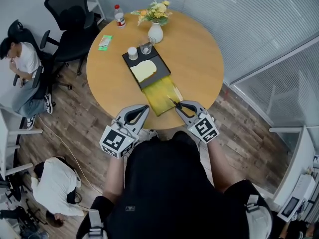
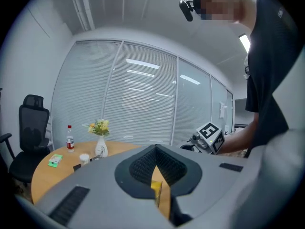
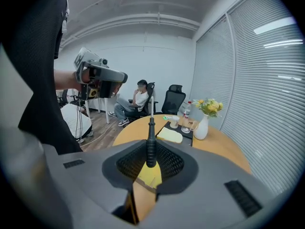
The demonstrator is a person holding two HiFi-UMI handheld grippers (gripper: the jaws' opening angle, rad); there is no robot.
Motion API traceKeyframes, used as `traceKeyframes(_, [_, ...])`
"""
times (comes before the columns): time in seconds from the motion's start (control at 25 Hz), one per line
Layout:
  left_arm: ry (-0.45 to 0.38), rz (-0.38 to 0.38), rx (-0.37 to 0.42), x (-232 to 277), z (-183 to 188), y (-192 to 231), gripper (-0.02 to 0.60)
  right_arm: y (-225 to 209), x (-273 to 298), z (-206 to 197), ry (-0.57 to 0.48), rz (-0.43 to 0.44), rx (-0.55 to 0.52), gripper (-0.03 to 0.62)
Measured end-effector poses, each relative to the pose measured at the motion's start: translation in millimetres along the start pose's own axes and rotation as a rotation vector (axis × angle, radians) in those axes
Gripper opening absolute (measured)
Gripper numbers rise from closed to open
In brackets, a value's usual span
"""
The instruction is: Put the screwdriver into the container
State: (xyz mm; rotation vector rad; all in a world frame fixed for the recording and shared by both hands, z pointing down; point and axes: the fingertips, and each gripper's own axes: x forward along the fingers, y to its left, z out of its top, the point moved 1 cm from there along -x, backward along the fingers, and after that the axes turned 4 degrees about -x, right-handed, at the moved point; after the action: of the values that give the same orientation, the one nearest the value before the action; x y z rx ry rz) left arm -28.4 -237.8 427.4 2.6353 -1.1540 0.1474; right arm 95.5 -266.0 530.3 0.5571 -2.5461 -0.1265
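A black-handled screwdriver stands clamped in my right gripper, its metal shaft pointing up and away from the jaws. It hovers at the near right corner of a long yellow container, which lies on the near edge of the round wooden table. My left gripper hangs just left of the container's near end, shut with nothing between its jaws. Through them a sliver of the container shows.
Behind the container a black tray carries a pale yellow cloth, a white cup and a glass. A flower vase, a bottle and a green packet stand farther back. Office chairs and seated people are at left, blinds at right.
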Motion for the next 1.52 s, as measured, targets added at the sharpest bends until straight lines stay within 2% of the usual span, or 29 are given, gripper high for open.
traceKeyframes(0.28, [0.005, 0.003, -0.006, -10.1, 4.5, 28.4, 0.005, 6.5, 28.2, -17.6, 0.084, 0.031, 0.007, 0.058])
traceKeyframes(0.52, [0.017, 0.037, -0.034, -12.8, -4.7, 48.0, 0.005, -3.4, 47.1, -20.4, 0.059, 0.044, 0.091, 0.058])
traceKeyframes(0.92, [0.010, 0.067, -0.069, -0.5, -0.2, 63.1, 0.005, -14.9, 72.1, -46.4, 0.136, 0.124, 0.082, 0.058])
traceKeyframes(1.08, [0.030, 0.071, -0.060, 9.8, 0.0, 68.2, 0.005, -17.2, 83.5, -61.6, 0.182, 0.166, 0.057, 0.058])
traceKeyframes(1.52, [0.035, 0.144, -0.114, 13.8, -3.4, 88.4, 0.005, -18.2, 114.7, -95.9, 0.335, 0.305, -0.053, 0.058])
